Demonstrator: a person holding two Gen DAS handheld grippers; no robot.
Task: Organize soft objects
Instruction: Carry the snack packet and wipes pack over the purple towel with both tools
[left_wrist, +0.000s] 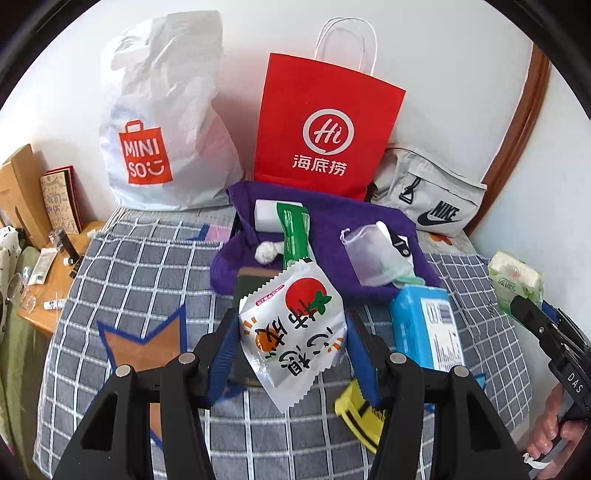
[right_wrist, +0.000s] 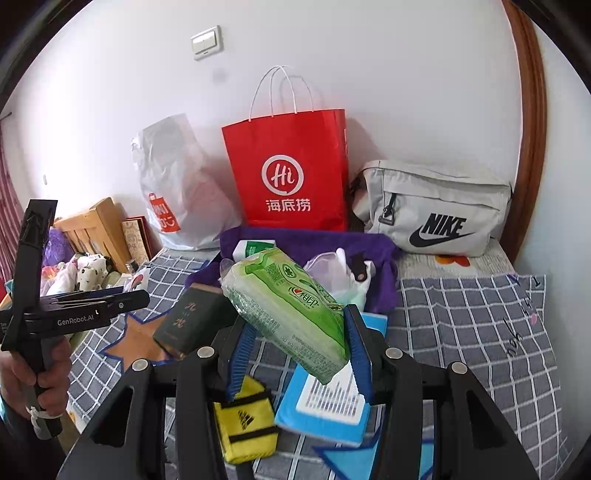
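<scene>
Snack packet (left_wrist: 291, 328) sits clamped between left hand-held gripper (left_wrist: 291, 347) pads.

A wall switch (right_wrist: 207, 41) above; wooden side table (left_wrist: 55, 280) beside the bed

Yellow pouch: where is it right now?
The yellow pouch lies on the checked bedspread, low in the right wrist view under the right gripper, just left of the blue tissue pack.
</scene>
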